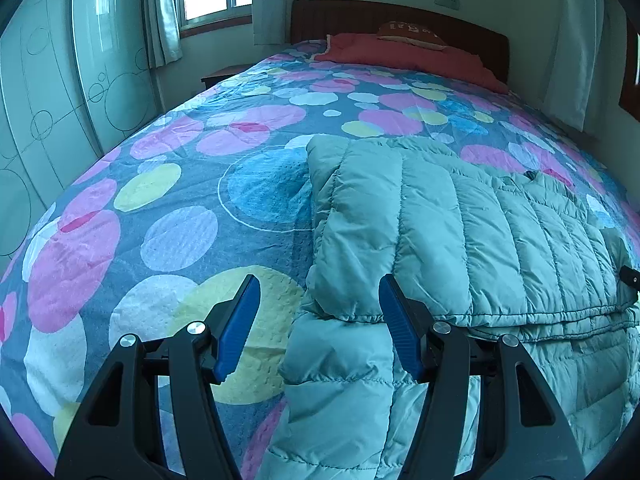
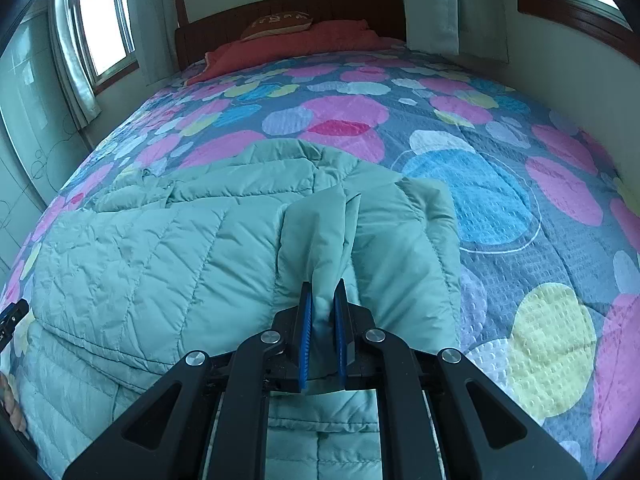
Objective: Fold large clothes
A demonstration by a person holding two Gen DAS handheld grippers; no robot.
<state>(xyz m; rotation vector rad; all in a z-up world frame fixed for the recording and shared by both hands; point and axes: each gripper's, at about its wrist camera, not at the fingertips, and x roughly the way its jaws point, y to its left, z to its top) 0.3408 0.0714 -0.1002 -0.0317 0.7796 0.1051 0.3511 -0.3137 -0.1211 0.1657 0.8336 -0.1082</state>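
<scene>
Right gripper [image 2: 323, 292] clamps a jacket [image 2: 160, 248] fold on the bed [image 2: 500, 128]; left gripper [image 1: 316, 292] gapes empty. Next: lay it across.

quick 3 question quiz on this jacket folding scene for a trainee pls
1. True or false: the right gripper is shut on a fold of the puffer jacket.
2. What does the jacket lie on? A) a wooden floor B) a spotted bedspread C) a desk
3. The left gripper is ____, and nothing is pinched between its pads.

Key:
1. True; a pinch of jacket fabric sits between its blue pads.
2. B; the bedspread has large coloured circles.
3. Open; the jacket's sleeve lies below the gap.
</scene>
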